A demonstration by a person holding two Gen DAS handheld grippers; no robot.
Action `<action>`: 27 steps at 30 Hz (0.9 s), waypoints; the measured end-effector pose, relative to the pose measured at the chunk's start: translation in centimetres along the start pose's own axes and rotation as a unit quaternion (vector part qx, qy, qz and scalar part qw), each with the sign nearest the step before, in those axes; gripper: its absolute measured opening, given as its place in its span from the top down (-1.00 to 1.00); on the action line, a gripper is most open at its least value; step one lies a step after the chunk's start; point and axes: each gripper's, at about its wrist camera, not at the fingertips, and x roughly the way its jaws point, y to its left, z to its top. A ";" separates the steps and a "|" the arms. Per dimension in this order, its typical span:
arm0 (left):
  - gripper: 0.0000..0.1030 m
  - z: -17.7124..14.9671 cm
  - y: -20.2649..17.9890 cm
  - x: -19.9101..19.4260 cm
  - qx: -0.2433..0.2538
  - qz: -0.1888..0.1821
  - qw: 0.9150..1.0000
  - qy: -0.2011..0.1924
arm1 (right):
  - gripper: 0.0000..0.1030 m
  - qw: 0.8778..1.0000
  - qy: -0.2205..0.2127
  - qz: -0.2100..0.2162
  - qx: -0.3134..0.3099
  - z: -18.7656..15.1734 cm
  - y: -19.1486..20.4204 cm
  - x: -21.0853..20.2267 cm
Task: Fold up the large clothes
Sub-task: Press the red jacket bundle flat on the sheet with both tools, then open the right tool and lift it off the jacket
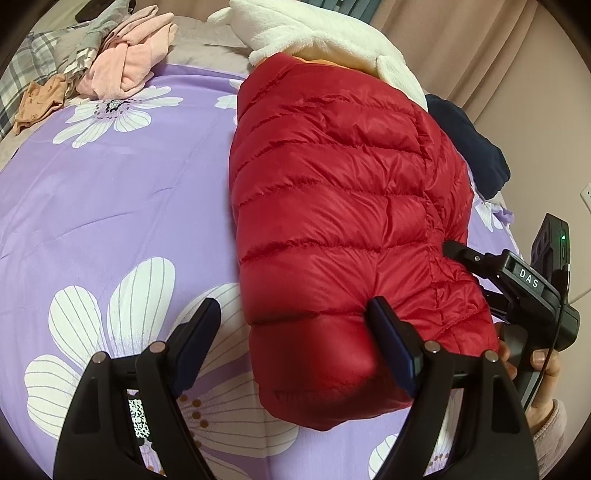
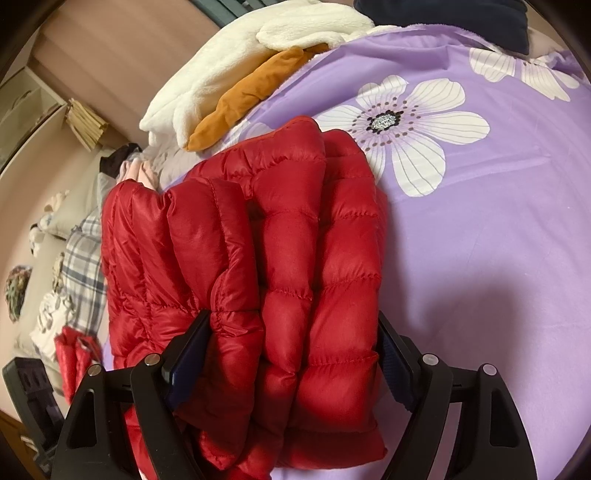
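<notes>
Looking left to right from my left wrist view: a pile of pink clothes (image 1: pixel 129 55) and a plaid cloth (image 1: pixel 26 70) sit at the far left corner of the bed (image 1: pixel 110 206), which has a purple flowered cover. My left gripper (image 1: pixel 295 328) has its jaws spread wide, left finger over bare cover, right finger against the near end of the folded red down jacket (image 1: pixel 340 206); I grip nothing. The jacket lies along the right side of the bed, its far end touching a white fleece (image 1: pixel 314 33). A navy garment (image 1: pixel 469 144) sits at the right edge. My right gripper (image 1: pixel 517 280) is at the jacket's right side, a hand (image 1: pixel 543 373) holding it.

Right wrist view: right gripper (image 2: pixel 295 343) jaws wide, straddling the folded jacket (image 2: pixel 295 258); I cannot tell if the pads press it. An orange garment (image 2: pixel 251 96) lies by the fleece (image 2: pixel 221 66).
</notes>
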 end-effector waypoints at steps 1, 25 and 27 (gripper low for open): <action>-0.62 0.0 0.0 0.0 0.000 0.000 1.000 0.000 | -0.58 1.000 0.000 0.000 0.000 0.0 0.0 0.0; -0.62 -0.1 0.0 0.3 0.000 -0.002 1.000 0.006 | -0.59 1.000 -0.010 -0.006 0.008 -0.5 -0.8 -2.1; -0.62 -0.1 0.0 0.3 0.000 -0.002 1.000 0.006 | -0.59 1.000 -0.014 -0.011 0.007 -0.7 -0.8 -2.6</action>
